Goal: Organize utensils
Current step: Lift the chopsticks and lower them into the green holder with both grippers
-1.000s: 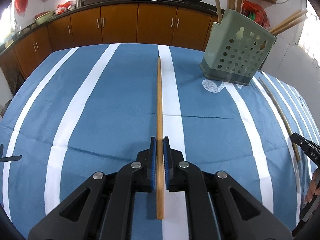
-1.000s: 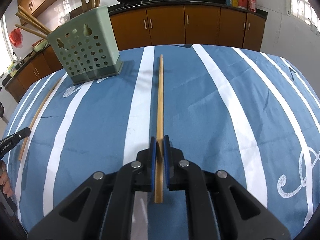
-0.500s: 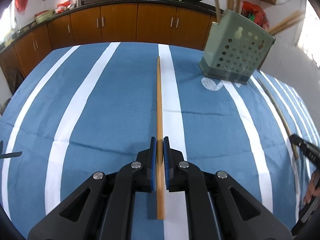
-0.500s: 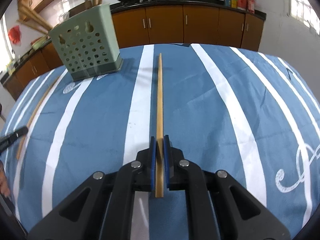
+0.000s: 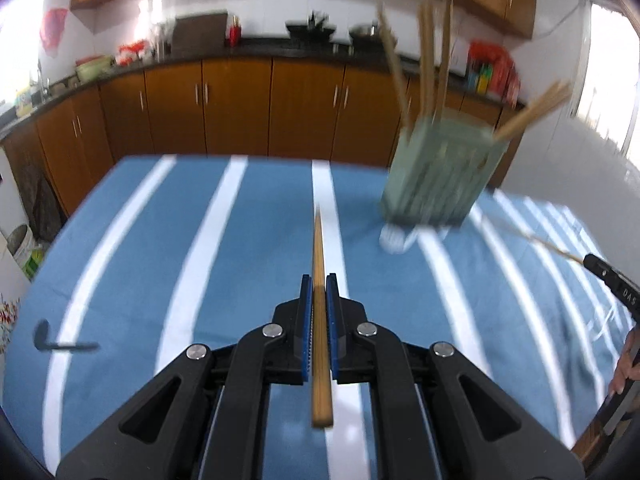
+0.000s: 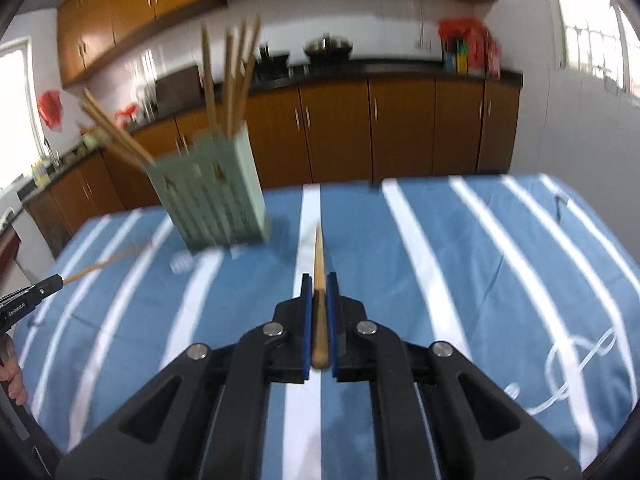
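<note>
Both tongs are clamped narrow, each on a single wooden chopstick lifted clear of the striped desk [image 5: 168, 240]. The left tongs [image 5: 319, 312] hold their chopstick [image 5: 319, 264] with its long axis running straight to twelve o'clock; the green holder [image 5: 436, 176], already bristling with chopsticks, stands at about one o'clock from them. The right tongs [image 6: 319, 312] grip their own chopstick [image 6: 319, 256] the same way, tip to twelve, with the holder [image 6: 212, 196] at about eleven. Each tip falls short of the holder and would have to swing toward it and tilt upright to drop in; neither hand looks clearly nearer. A second ago both chopsticks lay flat along the cloth; since then both have risen, and the cabinets beyond now fill far more of each view.
</note>
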The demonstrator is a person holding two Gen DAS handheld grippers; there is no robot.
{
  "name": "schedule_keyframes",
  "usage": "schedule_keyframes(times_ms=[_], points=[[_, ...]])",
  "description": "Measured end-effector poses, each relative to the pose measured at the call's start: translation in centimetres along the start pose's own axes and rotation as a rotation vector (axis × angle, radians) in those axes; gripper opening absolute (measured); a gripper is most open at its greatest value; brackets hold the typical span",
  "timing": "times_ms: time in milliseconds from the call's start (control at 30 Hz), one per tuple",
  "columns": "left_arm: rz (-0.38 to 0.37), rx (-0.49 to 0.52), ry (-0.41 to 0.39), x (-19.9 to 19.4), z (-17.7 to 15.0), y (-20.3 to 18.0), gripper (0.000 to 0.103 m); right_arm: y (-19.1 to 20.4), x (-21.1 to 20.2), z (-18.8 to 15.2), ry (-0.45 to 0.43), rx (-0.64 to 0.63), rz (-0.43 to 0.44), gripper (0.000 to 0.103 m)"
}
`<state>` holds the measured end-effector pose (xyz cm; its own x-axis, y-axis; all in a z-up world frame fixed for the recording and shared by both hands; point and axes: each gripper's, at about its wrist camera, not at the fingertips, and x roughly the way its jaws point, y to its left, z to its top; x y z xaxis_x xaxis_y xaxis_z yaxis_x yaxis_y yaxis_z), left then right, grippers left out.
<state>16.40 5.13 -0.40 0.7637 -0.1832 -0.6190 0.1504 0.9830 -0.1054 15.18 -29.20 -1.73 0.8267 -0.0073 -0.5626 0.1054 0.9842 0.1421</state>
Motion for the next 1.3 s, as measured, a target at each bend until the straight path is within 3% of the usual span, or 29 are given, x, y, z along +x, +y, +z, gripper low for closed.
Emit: schedule_keyframes(times_ms=[233, 400, 733, 867, 967, 1100, 1300], points=[[-0.020, -0.047, -0.146, -3.5, 4.7, -0.1, 0.007, 0.5, -3.8, 4.3, -0.156, -0.009, 0.022, 0.008], [-0.040, -0.029, -0.186, -4.5, 6.9, -0.9, 0.007, 0.8, -5.5, 6.8, -0.216, -0.013, 0.038, 0.008], [-0.151, 0.030, -0.276, -7.8, 10.9, -4.9, 0.007, 3.0, -11.3, 14.6, -0.371, -0.005, 0.266, 0.008], [-0.175, 0.037, -0.351, -8.5, 13.4, -6.9, 0.007, 3.9, -11.6, 17.4, -0.430, -0.012, 0.267, 0.008], [-0.171, 0.018, -0.419, -8.6, 15.5, -8.1, 0.007, 4.6, -10.2, 18.9, -0.416, -0.018, 0.254, 0.008], [-0.150, -0.006, -0.495, -7.6, 17.5, -9.0, 0.007, 5.3, -6.8, 20.0, -0.332, -0.035, 0.228, 0.008], [-0.130, 0.017, -0.471, -3.2, 17.2, -10.0, 0.007, 6.7, -2.3, 20.2, -0.230, -0.052, 0.213, 0.008]])
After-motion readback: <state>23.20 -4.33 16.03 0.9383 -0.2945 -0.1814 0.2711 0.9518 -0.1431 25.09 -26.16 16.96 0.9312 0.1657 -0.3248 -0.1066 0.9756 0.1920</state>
